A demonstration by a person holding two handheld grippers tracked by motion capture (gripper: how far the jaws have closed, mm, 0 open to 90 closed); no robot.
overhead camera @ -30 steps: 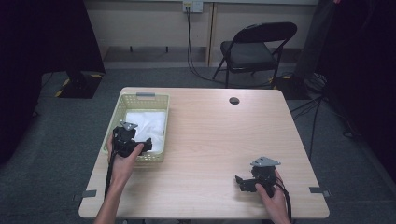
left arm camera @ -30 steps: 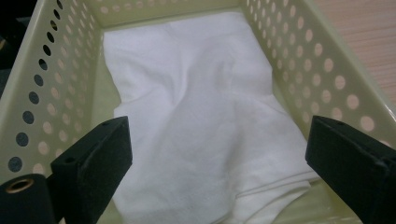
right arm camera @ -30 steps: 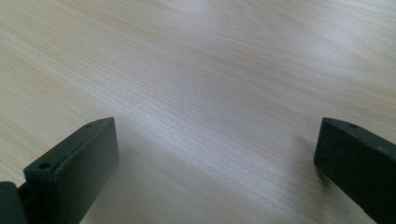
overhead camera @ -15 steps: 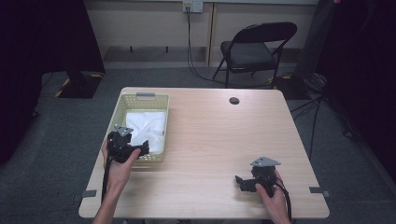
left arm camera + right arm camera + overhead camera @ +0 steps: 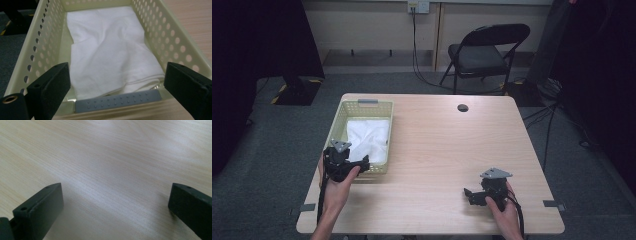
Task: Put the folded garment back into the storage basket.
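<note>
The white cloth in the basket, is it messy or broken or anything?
Nothing is damaged or spilled. The white cloth lies folded but rumpled inside the basket, with creases and one loose edge near the grey handle. The left hand-held gripper is open and not touching it.

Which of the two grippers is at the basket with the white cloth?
The left gripper, jaws open at the near end of the basket; the right gripper rests apart on bare table.

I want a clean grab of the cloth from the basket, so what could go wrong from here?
1. The left gripper hangs open at the near end of the basket; its jaws look about as wide as the basket, so they may catch the walls going in.
2. The cloth lies in loose folds, so a pinch may lift one layer only.
3. The light basket could slide on the table.
</note>
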